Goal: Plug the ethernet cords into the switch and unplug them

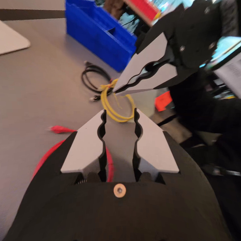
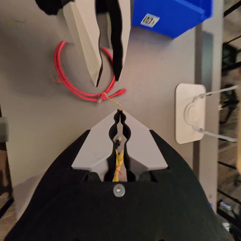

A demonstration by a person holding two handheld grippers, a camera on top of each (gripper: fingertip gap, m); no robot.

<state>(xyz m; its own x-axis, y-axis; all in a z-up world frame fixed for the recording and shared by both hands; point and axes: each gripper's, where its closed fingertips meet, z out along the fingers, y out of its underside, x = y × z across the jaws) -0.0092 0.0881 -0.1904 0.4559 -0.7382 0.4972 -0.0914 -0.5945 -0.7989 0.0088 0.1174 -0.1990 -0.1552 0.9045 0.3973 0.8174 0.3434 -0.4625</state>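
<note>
Right hand-held gripper (image 2: 119, 110) pinching yellow twist tie (image 2: 114, 102), left hand-held gripper (image 1: 120, 110) spread, black cord (image 1: 90, 79) only in left view

1. Grey counter (image 1: 39, 91), matte, warm indoor light.
2. Blue plastic bin (image 1: 99, 35) at the far side w/ a white label (image 2: 150, 20).
3. White flat stand base (image 2: 189, 113) near the counter edge.
4. Dark wall strip (image 1: 31, 14) behind; cluttered, blurred bkgd at right.

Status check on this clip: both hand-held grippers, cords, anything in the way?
Left hand-held gripper open, empty. Right hand-held gripper shut on yellow twist tie. Yellow cord, red cord coiled on table. Switch unseen.
</note>
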